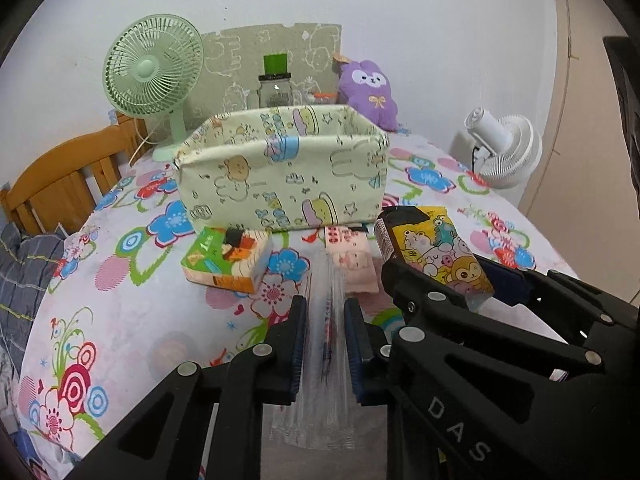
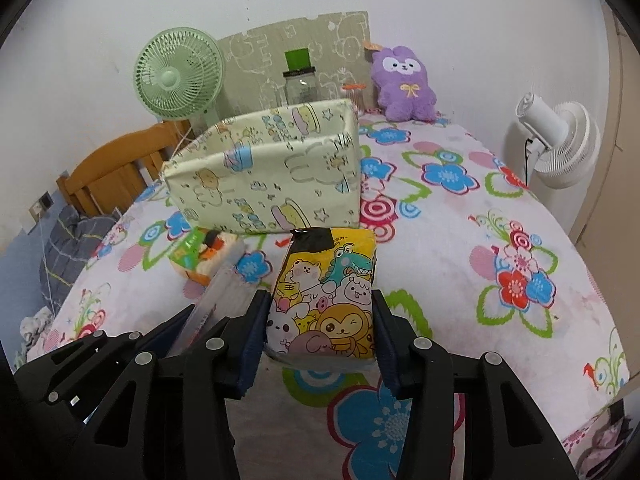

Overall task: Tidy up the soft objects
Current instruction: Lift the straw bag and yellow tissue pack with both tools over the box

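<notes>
My left gripper [image 1: 325, 303] is shut on a thin clear plastic packet [image 1: 326, 344], held edge-up above the floral sheet. To its right, my right gripper [image 2: 320, 294] is shut on a yellow cartoon-animal tissue pack [image 2: 326, 300], which also shows in the left wrist view [image 1: 436, 254]. Both hang just in front of a pale green fabric basket [image 1: 280, 176] with cartoon prints, whose inside is mostly hidden. A green-and-orange tissue pack [image 1: 228, 260] and a pink pack with a baby picture [image 1: 354, 258] lie on the sheet before the basket. A purple plush [image 2: 404, 84] leans at the back.
A green desk fan [image 1: 154, 70] stands at the back left and a white fan [image 1: 504, 148] at the right edge. Behind the basket are a glass jar [image 1: 275, 90] and a cardboard sheet [image 1: 248, 52]. A wooden frame [image 1: 60, 176] and grey plaid cloth [image 1: 20, 280] sit on the left.
</notes>
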Motion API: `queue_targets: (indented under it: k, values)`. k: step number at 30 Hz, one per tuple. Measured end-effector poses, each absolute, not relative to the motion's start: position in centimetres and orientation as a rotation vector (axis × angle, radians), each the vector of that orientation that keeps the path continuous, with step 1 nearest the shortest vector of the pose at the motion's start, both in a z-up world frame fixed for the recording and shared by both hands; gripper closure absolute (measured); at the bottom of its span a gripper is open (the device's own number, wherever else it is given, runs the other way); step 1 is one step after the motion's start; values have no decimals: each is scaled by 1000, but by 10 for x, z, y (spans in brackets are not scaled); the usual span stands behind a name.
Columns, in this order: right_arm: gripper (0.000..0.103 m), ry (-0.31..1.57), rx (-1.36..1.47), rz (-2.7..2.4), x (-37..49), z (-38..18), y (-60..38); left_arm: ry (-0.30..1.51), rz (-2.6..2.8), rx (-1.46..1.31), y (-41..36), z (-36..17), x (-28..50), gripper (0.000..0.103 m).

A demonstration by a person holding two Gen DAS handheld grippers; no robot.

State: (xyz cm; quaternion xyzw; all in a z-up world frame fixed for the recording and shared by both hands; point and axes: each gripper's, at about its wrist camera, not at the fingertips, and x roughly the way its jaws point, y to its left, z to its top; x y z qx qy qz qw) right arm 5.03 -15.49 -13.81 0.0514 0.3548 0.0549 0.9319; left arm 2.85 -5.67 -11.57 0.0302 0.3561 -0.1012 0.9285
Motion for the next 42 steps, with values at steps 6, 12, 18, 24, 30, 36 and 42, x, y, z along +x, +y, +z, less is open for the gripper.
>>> queue_targets:
  k: [6,12,18,24,30,36,42]
  values:
    - [52,681,110,130,52,-113,-151,683,-191,20,-50,-94,29,86]
    - [52,655,95,130,53,-95,-146,657,-173,11,-45,-77,29,86]
    - [52,626,87,133,54,-78,-142,630,-161,8,-42,-62,30,86]
    - [52,590,76,133,55,-59,-141,592,-135,5,-39,-46,33,86]
    - [52,559,70,129,58,-41,-141,550,-130,6,-39,-31,35,86]
    - [52,535,66,126,61,-28,-141,527,-133,3,-39,-19,41,86]
    - [52,514,64,128,69,-18,-141,506,-131,7,-39,-10,49,86]
